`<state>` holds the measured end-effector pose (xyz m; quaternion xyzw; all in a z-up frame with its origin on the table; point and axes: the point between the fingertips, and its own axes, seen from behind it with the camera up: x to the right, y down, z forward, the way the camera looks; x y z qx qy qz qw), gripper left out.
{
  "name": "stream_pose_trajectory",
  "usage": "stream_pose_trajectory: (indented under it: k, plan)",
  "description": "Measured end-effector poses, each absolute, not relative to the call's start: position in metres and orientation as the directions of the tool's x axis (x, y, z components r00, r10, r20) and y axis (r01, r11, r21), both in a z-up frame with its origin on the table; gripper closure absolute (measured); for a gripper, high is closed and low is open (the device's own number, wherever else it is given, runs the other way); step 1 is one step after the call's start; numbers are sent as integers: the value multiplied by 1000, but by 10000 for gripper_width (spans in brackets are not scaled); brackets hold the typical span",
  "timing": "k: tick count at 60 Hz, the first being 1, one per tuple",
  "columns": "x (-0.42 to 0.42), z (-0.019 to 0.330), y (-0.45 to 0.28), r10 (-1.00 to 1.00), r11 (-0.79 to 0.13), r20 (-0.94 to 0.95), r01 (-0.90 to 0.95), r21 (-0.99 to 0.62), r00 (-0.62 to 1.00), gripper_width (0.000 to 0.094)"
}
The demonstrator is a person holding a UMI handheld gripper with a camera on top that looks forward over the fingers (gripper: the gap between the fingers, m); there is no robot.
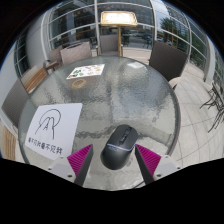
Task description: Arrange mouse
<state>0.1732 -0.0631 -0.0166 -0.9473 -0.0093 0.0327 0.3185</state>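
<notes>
A dark grey computer mouse [119, 148] lies on a round glass table [150, 95]. It sits between my two fingers, with its front pointing away from me. My gripper [113, 160] is open. The left pink pad [82, 157] and the right pink pad [148, 158] each stand a small gap away from the mouse's sides. The mouse rests on the table on its own.
A white sheet with a line drawing and printed text [50, 128] lies just left of the fingers. A paper with coloured squares [86, 71] lies further back on the table. A wooden chair [117, 25] stands beyond the table. The floor is tiled.
</notes>
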Motion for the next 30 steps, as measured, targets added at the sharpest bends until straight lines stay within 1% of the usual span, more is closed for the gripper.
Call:
stream_pose_trajectory:
  k: [8, 16, 20, 26, 28, 30]
  plan:
    - [161, -18, -40, 78, -809, -66, 24, -588, 995, 101]
    - [159, -21, -33, 62, -822, -39, 29, -569, 997, 146]
    - [162, -23, -33, 53, -823, -12, 37, -567, 999, 199]
    - [162, -22, -34, 27, -821, -13, 15, -571, 1000, 208]
    - [162, -22, -34, 20, -821, -14, 8, -571, 1000, 235]
    - [162, -21, -34, 12, -820, -12, 3, -573, 1000, 290]
